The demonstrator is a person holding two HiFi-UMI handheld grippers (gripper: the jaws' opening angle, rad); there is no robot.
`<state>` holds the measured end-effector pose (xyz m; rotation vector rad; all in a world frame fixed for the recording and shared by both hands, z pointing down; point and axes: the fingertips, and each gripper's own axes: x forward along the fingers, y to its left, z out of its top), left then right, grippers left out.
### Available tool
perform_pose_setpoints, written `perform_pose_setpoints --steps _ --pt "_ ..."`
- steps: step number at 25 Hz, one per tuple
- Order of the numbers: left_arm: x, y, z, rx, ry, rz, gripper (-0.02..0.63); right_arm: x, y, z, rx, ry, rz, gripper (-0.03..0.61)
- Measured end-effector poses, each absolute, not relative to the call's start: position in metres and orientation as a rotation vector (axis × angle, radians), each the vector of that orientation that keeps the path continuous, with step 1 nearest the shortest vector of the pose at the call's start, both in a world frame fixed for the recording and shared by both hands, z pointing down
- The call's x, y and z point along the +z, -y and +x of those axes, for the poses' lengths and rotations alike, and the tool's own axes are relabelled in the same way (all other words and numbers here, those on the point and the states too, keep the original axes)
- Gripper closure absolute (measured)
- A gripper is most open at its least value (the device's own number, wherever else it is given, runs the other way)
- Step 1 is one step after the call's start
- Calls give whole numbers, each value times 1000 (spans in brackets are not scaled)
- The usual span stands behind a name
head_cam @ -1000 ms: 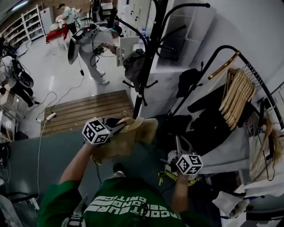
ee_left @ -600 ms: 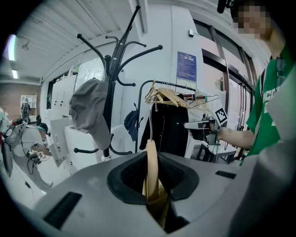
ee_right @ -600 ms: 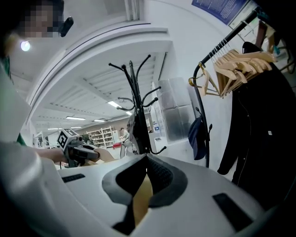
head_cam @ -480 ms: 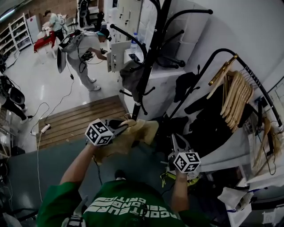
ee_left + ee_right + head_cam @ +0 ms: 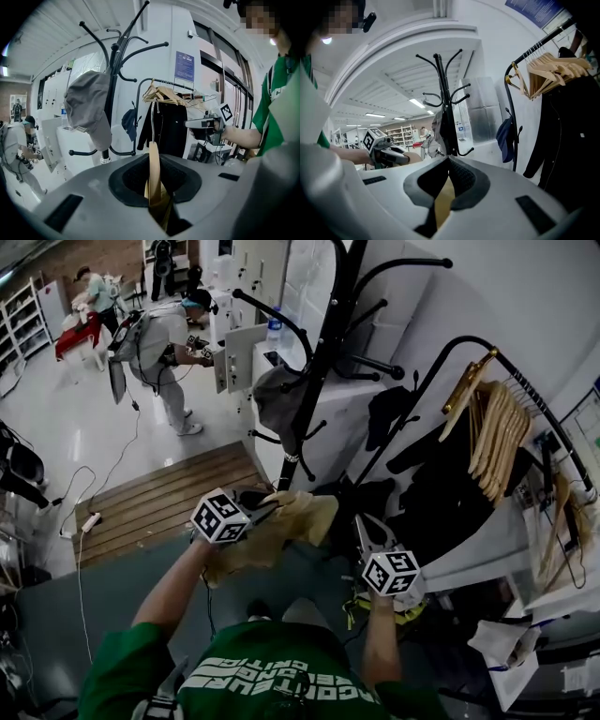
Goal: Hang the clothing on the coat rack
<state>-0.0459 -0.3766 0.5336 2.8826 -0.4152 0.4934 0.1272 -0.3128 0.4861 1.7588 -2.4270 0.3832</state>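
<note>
Workshop with a pale floor. A person point(image 5: 159, 343) is busy far back left, and a wooden platform point(image 5: 159, 493) lies by the rack's foot.

Left hand-held gripper point(image 5: 261, 509): clenched on the neck of a wooden hanger point(image 5: 153, 164). Tan clothing point(image 5: 281, 532) drapes from it, held in the air short of the coat rack point(image 5: 323, 343) and well below its upper arms. The neck grip leaves the wire hook free and upright above the jaws, likely so it can drop over an arm. The hook reads only in the left gripper view; the head view shows just a tan bundle.

Coat rack: a grey garment point(image 5: 275, 399) takes one lower arm. The upper arms look free. Hanging not yet done.

Right hand-held gripper point(image 5: 366, 529): near the clothing but apart from it in the head view. Its own view shows the jaws drawn together at the tips, with a tan sliver in the gap behind them; cannot tell what that is. The left gripper view shows it bare, nothing hanging. Probably held aside, ready to steady the cloth.

Far right: rail point(image 5: 450, 352) with spare hangers point(image 5: 497, 432) and a black coat point(image 5: 441, 493).
</note>
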Motion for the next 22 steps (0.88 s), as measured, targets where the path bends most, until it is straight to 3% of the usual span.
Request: perform_pose_setpoints --steps 22 --pt "583 410 0 521 316 2853 561 530 364 102 439 2439 1638 571"
